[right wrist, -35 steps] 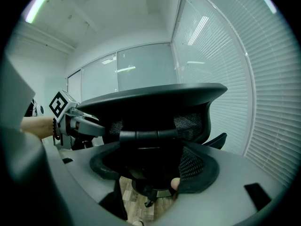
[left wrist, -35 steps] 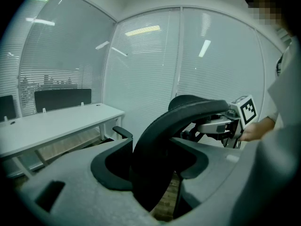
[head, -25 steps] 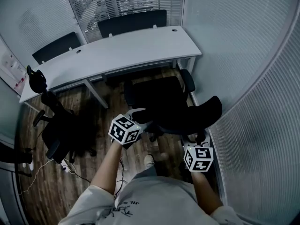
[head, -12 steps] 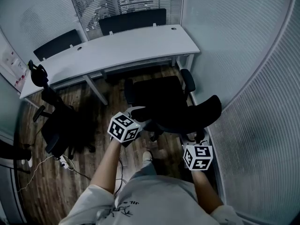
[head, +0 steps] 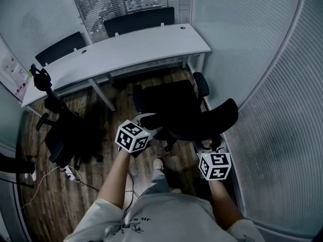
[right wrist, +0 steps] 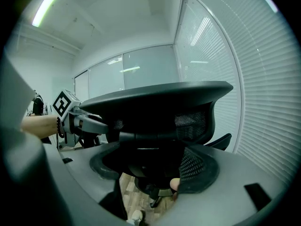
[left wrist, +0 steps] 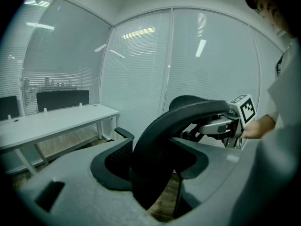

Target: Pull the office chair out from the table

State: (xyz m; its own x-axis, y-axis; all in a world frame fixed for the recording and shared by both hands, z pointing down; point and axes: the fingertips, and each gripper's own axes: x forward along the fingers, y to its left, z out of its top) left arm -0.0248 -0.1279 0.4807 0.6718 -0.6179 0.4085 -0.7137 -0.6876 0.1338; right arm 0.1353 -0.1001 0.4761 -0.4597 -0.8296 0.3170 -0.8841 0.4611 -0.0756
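Claws first: left claw (head: 150, 121) is clamped on the left end of the backrest (head: 202, 121) of the office chair (head: 171, 102), and right claw (head: 209, 146) is clamped on the right end. In each gripper view the dark top rim is seen pinched between the grey jaws. The rim's long axis is laid crosswise from one claw to the other, on the person's side. Seat and armrests are pointed at the white bench (head: 126, 49). The chair is stood upright on the wood floor (head: 45, 205), just off the bench edge and near the glass wall (head: 267, 84). Left forearm (head: 115, 178) and right forearm (head: 220, 200) are held out ahead of the body, with the claws tipped slightly downward.
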